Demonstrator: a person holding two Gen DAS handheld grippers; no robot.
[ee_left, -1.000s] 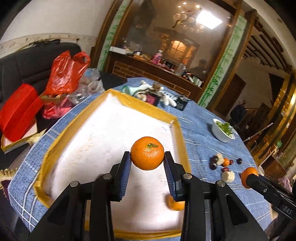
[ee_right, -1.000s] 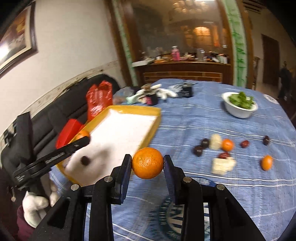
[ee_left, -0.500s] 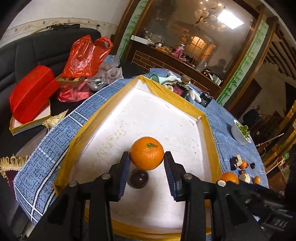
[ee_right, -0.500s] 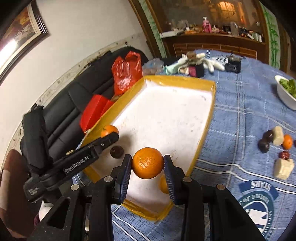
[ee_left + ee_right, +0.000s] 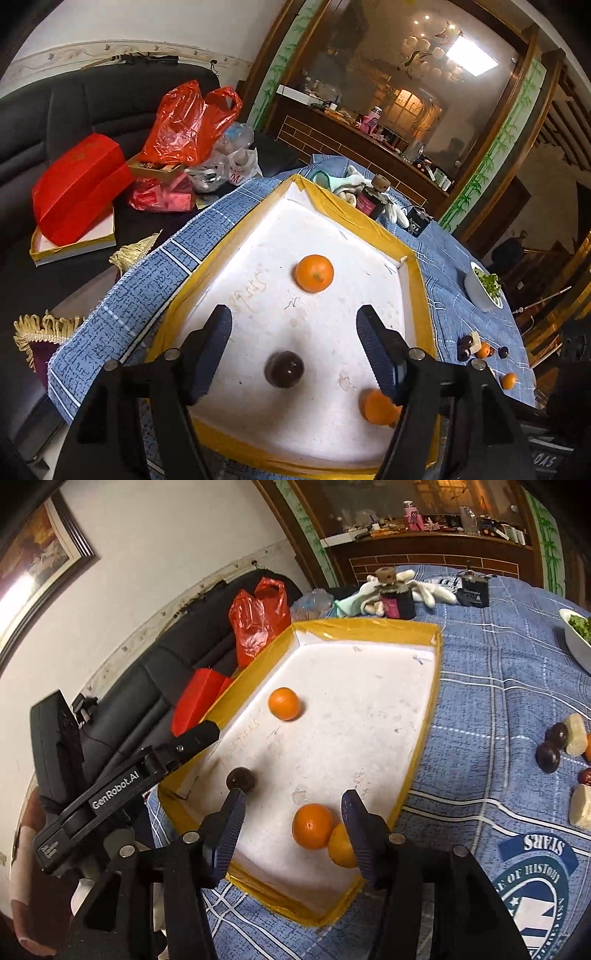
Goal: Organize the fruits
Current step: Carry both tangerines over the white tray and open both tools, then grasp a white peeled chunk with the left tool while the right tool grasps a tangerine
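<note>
A white tray with a yellow rim [image 5: 369, 218] [image 5: 369, 626] lies on the blue tablecloth. My left gripper [image 5: 293, 325] is over it with jaws opening and nothing between them. One orange [image 5: 314, 273] [image 5: 283, 703] lies on the tray ahead of the left gripper. A dark round fruit [image 5: 284, 369] [image 5: 241, 779] sits below the left jaws. My right gripper [image 5: 293, 805] is also opening. A second orange [image 5: 313, 826] rests on the tray between the right gripper's fingers, clear of the pads. It touches a third orange [image 5: 340, 845] [image 5: 380, 406], half hidden by a finger.
Loose fruits and pale chunks [image 5: 561, 738] [image 5: 476, 345] lie on the cloth right of the tray. A white bowl of greens [image 5: 480, 291] stands farther right. Bottle, gloves and a black pouch [image 5: 399, 590] crowd the tray's far end. Red bags [image 5: 188, 122] sit on the black sofa.
Both grippers have opened and let go of their oranges. The left one's orange now lies farther up the tray; the right one's sits on the tray beside another orange.
</note>
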